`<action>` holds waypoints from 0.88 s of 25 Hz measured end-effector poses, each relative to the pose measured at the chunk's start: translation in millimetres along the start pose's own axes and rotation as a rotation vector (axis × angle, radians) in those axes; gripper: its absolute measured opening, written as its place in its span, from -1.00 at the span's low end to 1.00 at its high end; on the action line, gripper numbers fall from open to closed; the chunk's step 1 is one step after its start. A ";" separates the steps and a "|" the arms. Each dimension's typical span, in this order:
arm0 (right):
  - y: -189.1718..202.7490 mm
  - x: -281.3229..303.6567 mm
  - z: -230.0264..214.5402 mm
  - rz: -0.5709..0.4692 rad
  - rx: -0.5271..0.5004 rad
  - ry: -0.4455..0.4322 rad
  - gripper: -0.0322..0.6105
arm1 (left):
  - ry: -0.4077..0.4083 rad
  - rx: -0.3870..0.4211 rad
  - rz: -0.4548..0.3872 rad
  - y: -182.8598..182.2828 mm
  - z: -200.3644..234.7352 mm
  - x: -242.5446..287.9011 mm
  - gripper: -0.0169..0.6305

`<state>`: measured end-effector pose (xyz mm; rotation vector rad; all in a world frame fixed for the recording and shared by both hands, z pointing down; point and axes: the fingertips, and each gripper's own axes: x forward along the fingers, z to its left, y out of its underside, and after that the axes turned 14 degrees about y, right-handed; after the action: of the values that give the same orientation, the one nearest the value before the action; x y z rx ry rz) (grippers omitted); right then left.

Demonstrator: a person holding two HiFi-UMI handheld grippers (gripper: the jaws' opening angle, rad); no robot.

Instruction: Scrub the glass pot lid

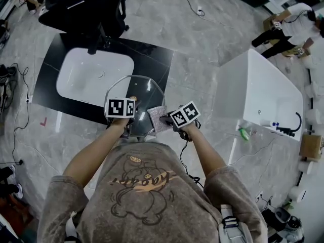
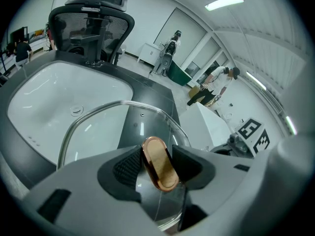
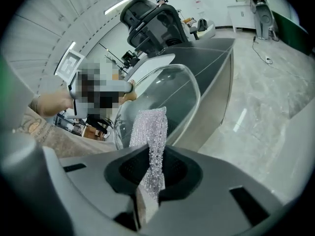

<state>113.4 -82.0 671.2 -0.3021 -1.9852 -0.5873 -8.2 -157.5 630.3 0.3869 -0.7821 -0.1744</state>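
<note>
The glass pot lid point(image 1: 137, 91) is held up over the near edge of the black counter point(image 1: 154, 57). My left gripper point(image 1: 129, 103) is shut on the lid's copper knob point(image 2: 160, 163), which sits between the jaws of this gripper point(image 2: 158, 167), with the lid's glass point(image 2: 108, 127) stretching away beyond. My right gripper point(image 1: 165, 119) is shut on a silvery scrub cloth point(image 1: 156, 118). In the right gripper view the cloth point(image 3: 153, 132) rises out of the gripper point(image 3: 152, 170) against the near rim of the lid point(image 3: 170, 90).
A white sink basin point(image 1: 93, 76) is set in the counter behind the lid. A black office chair point(image 1: 83, 6) stands beyond it. A white tub-like unit point(image 1: 268, 92) is at the right, and a person point(image 1: 293, 27) stands at the far right.
</note>
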 end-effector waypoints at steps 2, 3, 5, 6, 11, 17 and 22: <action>-5.6 -3.1 -13.6 -0.003 0.015 0.022 -0.68 | 0.000 0.001 0.000 0.8 -0.5 -0.2 -0.31; -9.0 -4.4 -20.4 -0.006 0.025 0.031 -0.68 | 0.001 0.001 0.000 1.0 -0.8 0.0 -0.31; -17.3 -6.5 -33.4 -0.016 0.045 0.048 -0.68 | 0.003 0.001 -0.002 1.3 -0.9 0.6 -0.31; -22.1 -7.2 -38.7 -0.020 0.053 0.055 -0.68 | 0.003 0.001 -0.004 1.2 -0.8 0.9 -0.31; -47.4 -5.6 -52.1 0.000 0.021 0.076 -0.68 | 0.004 -0.003 -0.008 0.2 0.8 1.0 -0.31; -86.8 -1.6 -69.4 0.015 0.001 0.118 -0.68 | 0.013 -0.004 -0.003 0.4 0.1 2.0 -0.31; -124.4 5.9 -81.0 0.022 0.014 0.148 -0.68 | 0.025 -0.007 0.004 2.4 -1.5 2.6 -0.31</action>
<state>116.5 -230.5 673.1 -0.2637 -1.8409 -0.5651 -5.3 -155.6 631.9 0.3804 -0.7575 -0.1680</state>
